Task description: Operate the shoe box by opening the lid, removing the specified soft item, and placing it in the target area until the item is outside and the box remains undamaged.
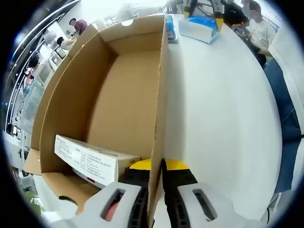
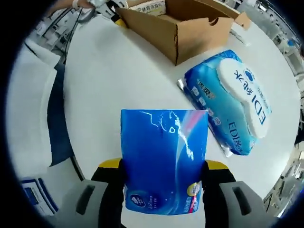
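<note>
r tool [image 2: 164,190] grips blue pack [image 2: 164,159]; l tool [image 1: 156,190] pinches box wall [image 1: 159,118]

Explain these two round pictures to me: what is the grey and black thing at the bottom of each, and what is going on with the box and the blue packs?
Each picture comes from a camera riding on a hand-held two-jaw gripper, looking along its jaws. In the left gripper view, the left gripper pinches the side wall of an open cardboard shoe box, which contains a white carton. In the right gripper view, the right gripper clamps a blue soft pack above the white table. Beside it lies a wet-wipes pack, outside the box.
</note>
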Demonstrator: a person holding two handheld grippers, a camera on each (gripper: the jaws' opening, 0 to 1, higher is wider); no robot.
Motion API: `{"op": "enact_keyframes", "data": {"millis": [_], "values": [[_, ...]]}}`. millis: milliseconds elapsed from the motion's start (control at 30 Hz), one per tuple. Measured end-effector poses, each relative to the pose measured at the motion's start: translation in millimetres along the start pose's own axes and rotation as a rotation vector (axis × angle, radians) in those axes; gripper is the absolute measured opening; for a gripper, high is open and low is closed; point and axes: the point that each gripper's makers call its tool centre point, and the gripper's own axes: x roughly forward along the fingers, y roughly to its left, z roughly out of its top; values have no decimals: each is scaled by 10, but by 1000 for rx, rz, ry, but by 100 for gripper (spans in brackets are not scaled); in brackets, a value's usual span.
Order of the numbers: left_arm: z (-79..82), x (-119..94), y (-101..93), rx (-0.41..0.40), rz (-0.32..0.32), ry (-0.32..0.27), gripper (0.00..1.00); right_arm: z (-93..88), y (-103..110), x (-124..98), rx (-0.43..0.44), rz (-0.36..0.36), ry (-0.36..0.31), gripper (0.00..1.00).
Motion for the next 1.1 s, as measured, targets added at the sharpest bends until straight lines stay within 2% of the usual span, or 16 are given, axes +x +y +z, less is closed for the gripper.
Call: {"op": "enact_keyframes", "data": {"millis": [233,367,867,1100], "values": [[4,-1,-9,9,7,-2,5,77,-17,27,-267,21,41,66],[3,-1,0,8,7,-3,5,106,-57,45,-334,29,62,66],[7,-14,6,-4,-4,-1,5,207,-188,58,-433,36,71,66],[5,-21,9,-4,-6,-3,5,247,-225,57,-438,39,68,66]]}}
